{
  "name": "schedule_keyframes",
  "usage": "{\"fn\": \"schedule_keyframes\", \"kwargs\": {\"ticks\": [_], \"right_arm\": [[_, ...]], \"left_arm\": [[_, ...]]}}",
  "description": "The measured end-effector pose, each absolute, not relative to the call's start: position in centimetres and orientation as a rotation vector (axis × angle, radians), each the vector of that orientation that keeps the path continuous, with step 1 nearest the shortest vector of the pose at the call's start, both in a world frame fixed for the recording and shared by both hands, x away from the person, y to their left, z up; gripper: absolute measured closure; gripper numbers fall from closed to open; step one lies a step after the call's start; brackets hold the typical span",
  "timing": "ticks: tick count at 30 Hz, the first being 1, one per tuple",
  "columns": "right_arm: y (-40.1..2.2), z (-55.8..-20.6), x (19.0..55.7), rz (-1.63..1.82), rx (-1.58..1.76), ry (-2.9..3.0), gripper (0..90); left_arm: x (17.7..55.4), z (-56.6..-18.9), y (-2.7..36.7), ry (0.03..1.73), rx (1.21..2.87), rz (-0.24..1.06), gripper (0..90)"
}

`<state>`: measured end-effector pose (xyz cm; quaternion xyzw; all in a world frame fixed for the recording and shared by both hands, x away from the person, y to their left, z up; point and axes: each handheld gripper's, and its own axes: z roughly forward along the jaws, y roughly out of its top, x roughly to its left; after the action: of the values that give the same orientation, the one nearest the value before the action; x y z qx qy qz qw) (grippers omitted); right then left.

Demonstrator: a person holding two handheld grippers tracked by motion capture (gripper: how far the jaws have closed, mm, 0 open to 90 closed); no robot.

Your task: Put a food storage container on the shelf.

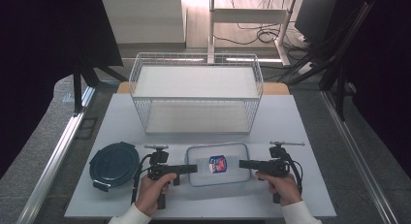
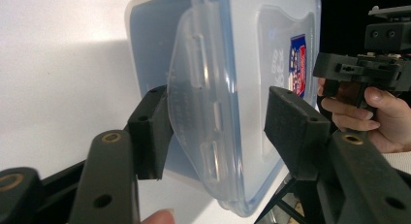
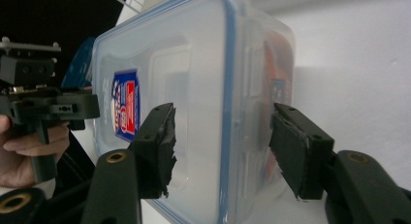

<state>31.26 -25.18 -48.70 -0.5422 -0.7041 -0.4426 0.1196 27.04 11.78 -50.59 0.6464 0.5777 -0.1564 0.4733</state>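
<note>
A clear rectangular container (image 1: 213, 153) with a blue-rimmed lid and a red and blue sticker lies flat near the table's front edge. My left gripper (image 1: 193, 168) reaches in level from the left, held by a hand. Its jaws straddle the container's (image 2: 242, 49) left end and latch flap, and the left gripper (image 2: 220, 132) stands partly open with a gap at the right pad (image 2: 291, 132). My right gripper (image 1: 242, 163) comes from the right. In the right gripper view, the right gripper (image 3: 220, 146) brackets the container's (image 3: 194, 64) other end, and its pads are not clearly pressing.
A round dark-blue lidded container (image 1: 114, 165) sits left of my left hand. A white wire basket (image 1: 196, 56) with two shelves stands at the back of the table (image 1: 310, 136). Dark curtains and metal rails flank both sides.
</note>
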Motion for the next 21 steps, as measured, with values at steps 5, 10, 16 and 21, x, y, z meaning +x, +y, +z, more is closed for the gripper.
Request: {"fn": "schedule_keyframes", "kwargs": {"ticks": [5, 10, 16, 21], "right_arm": [[-25.2, -48.3, 30.9, -1.312, -1.581, -2.083, 45.3], [-25.2, -48.0, 30.7, -1.324, -1.58, -2.091, 45.4], [-25.2, -47.0, 30.5, -1.357, -1.566, -2.107, 45.7], [-25.1, -45.9, 30.3, -1.392, -1.55, -2.123, 45.7]], "left_arm": [[27.0, -50.4, 11.9, 1.401, 1.586, -0.381, 46.5], [27.0, -50.3, 11.9, 1.391, 1.585, -0.381, 46.6], [26.9, -49.1, 12.0, 1.363, 1.59, -0.352, 46.6], [27.2, -47.8, 12.2, 1.336, 1.601, -0.336, 46.6]]}}
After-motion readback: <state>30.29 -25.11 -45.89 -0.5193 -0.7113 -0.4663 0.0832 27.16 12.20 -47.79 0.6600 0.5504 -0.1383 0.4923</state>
